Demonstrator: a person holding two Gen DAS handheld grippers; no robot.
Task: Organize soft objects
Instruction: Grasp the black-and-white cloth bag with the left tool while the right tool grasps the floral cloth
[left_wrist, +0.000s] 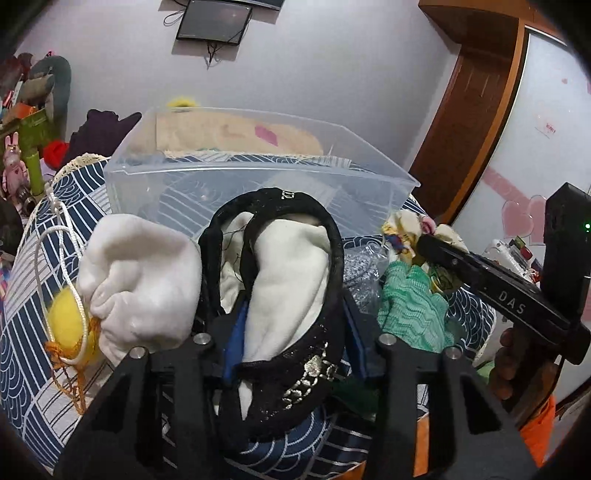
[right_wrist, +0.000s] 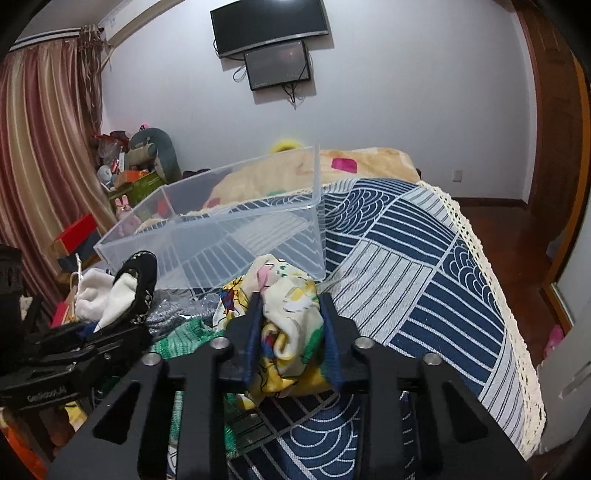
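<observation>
The left gripper (left_wrist: 291, 325) has its jaws closed on a black embroidered slipper (left_wrist: 295, 280) stuffed with white cloth (left_wrist: 288, 273), held at six o'clock in the left wrist view just in front of the clear plastic bin (left_wrist: 258, 177), which stands on the blue patterned bedspread (left_wrist: 29, 295) at twelve o'clock. The right gripper (right_wrist: 291, 332) is clamped on a bundle of yellow printed fabric (right_wrist: 288, 306), its top touching the bin's near wall, with a green knit piece (left_wrist: 410, 306) lying at three o'clock of the slipper.
</observation>
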